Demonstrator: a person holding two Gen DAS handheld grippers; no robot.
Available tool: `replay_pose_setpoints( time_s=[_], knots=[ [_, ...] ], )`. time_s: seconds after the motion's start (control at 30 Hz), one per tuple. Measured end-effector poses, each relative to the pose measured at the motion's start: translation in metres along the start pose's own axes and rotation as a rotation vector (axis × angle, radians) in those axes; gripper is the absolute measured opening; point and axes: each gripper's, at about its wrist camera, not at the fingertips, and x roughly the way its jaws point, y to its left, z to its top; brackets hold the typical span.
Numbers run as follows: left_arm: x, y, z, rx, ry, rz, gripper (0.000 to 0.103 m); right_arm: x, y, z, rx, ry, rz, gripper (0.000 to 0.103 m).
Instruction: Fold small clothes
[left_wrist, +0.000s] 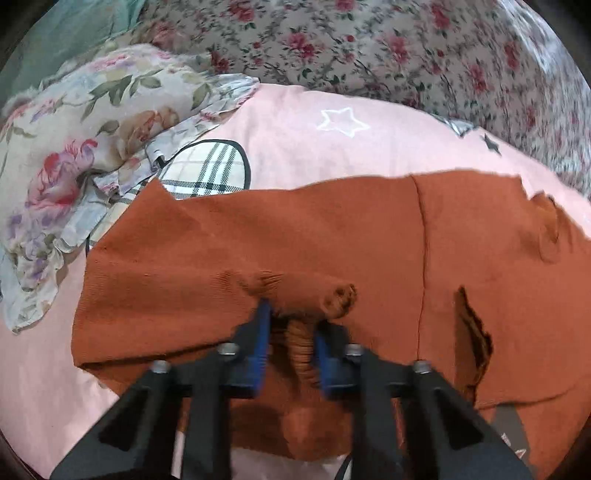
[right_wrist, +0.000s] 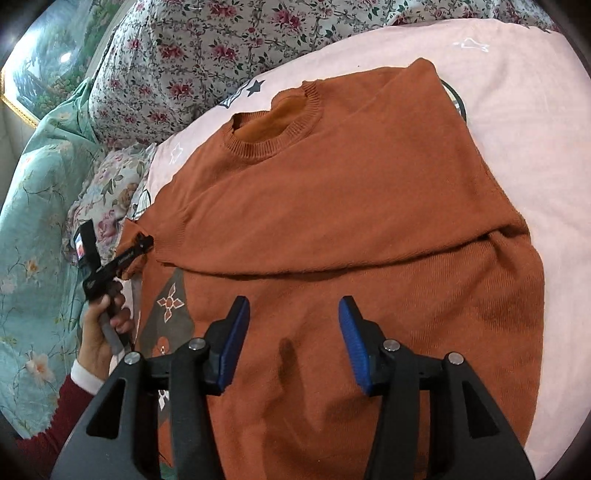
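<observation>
Mid-fold: left gripper (left_wrist: 291, 325) is clamping the sweater (right_wrist: 332, 221)'s sleeve, already laid across the body; right gripper (right_wrist: 293, 332) is hovering agape, the lower half remaining unfolded.

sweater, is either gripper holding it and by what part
The left gripper pinches a bunched fold of the sweater at its edge. The right gripper is open above it, holding nothing.

- My left wrist camera looks steeply down, close over the rust sweater (left_wrist: 332, 236).
- My right wrist camera, tilted down from slightly farther back, shares that sweater and the pink sheet (right_wrist: 524, 122).
</observation>
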Motion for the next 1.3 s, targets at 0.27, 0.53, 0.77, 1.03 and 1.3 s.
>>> replay_pose_setpoints(
  time_s=[0.27, 0.53, 0.77, 1.03, 1.3],
  knots=[
    [-0.06, -0.043, 0.0, -0.047, -0.086, -0.186, 0.007, -0.01, 0.005, -0.001, -0.011, -0.036, 0.021, 0.051],
    [-0.1, -0.19, 0.007, 0.044, -0.121, -0.487, 0.008, -0.037, -0.02, -0.001, 0.047, -0.094, -0.001, 0.051],
    [-0.056, -0.299, -0.015, 0.142, 0.002, -0.523, 0.009, -0.061, -0.057, -0.005, 0.128, -0.135, -0.051, 0.051],
    [-0.038, -0.331, -0.053, 0.239, 0.077, -0.543, 0.053, -0.064, -0.068, -0.007, 0.174, -0.142, -0.055, 0.051],
    [-0.08, -0.229, -0.088, 0.177, 0.019, -0.437, 0.065, -0.043, -0.053, 0.008, 0.14, -0.118, -0.017, 0.059]
  ],
)
